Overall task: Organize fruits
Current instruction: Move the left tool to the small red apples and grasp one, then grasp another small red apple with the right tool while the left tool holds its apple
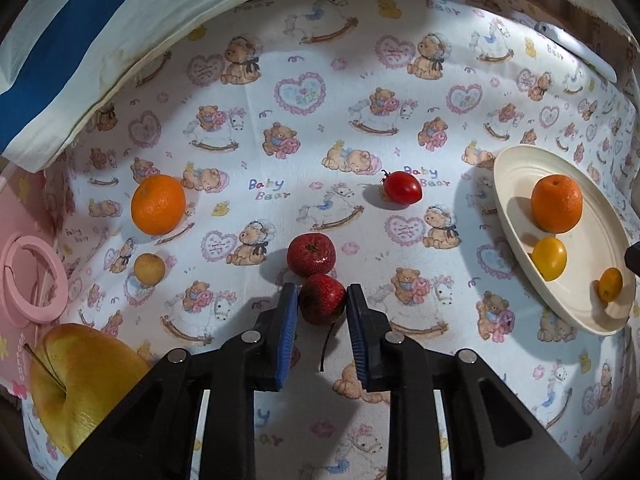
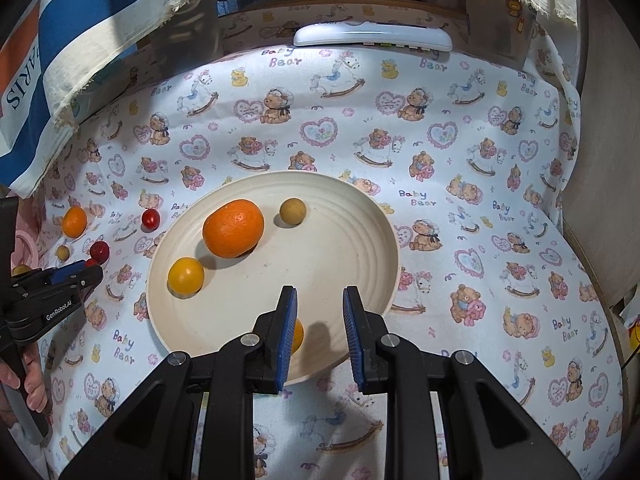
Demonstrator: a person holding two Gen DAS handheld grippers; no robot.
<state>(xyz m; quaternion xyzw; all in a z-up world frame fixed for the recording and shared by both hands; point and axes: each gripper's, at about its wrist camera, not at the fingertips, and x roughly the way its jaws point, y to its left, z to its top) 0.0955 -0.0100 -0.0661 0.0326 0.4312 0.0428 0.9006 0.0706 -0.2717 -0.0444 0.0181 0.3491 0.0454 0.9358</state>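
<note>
My left gripper (image 1: 322, 292) is shut on a small dark red fruit (image 1: 322, 302) that lies on the bear-print cloth, a blue pad against each side. A second red fruit (image 1: 311, 254) touches it just behind. A cherry tomato (image 1: 402, 187), an orange (image 1: 158, 204), a small brown fruit (image 1: 149, 267) and a yellow apple (image 1: 80, 380) lie loose. The cream plate (image 2: 320, 264) holds an orange (image 2: 233, 228), a yellow fruit (image 2: 185, 276), a brown fruit (image 2: 293, 212) and a small orange fruit (image 2: 298, 336). My right gripper (image 2: 320, 294) hangs shut and empty over the plate's near part.
A white remote control (image 2: 372, 36) lies at the cloth's far edge. A blue and white striped cloth (image 1: 80, 40) hangs over the back left. A pink ring (image 1: 32, 276) sits at the left edge. A hand (image 2: 32, 384) holds the left gripper's handle.
</note>
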